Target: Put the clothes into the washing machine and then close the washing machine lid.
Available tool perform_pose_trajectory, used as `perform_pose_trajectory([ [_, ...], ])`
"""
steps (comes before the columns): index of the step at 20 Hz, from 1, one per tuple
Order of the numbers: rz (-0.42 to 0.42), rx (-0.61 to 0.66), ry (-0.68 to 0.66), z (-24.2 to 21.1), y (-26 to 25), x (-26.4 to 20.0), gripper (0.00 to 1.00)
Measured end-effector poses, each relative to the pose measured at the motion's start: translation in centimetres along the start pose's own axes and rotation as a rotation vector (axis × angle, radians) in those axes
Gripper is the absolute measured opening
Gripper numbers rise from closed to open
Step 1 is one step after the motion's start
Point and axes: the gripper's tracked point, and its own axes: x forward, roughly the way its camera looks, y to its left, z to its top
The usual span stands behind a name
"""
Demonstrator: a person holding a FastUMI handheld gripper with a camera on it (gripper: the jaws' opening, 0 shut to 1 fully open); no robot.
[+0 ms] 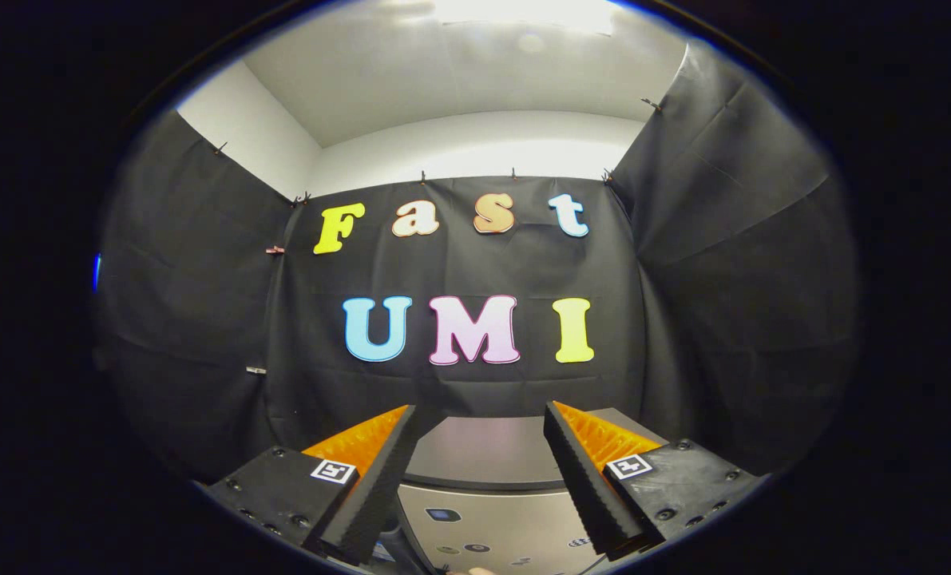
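My gripper (pixel 479 415) is held level, facing the booth's back wall, with its two orange-and-black fingers (pixel 371 471) spread wide apart and nothing between them. Below and just beyond the fingers lies the grey top of the washing machine (pixel 483 451), with its lid down flat. Nearer to me, between the finger bases, is the machine's lighter control panel (pixel 483 527) with a few small buttons. No clothes are visible.
Black cloth walls close the booth behind the machine and on both sides. White wall and ceiling with a bright lamp show above the cloth. A small pale bit, perhaps a fingertip (pixel 475 571), shows under the panel.
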Motion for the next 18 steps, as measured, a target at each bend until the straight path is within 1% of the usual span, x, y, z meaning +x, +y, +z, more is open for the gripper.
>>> perform_pose_trajectory([
  [18,-0.015,-0.039,-0.007,0.23,0.82,-0.92,0.98],
])
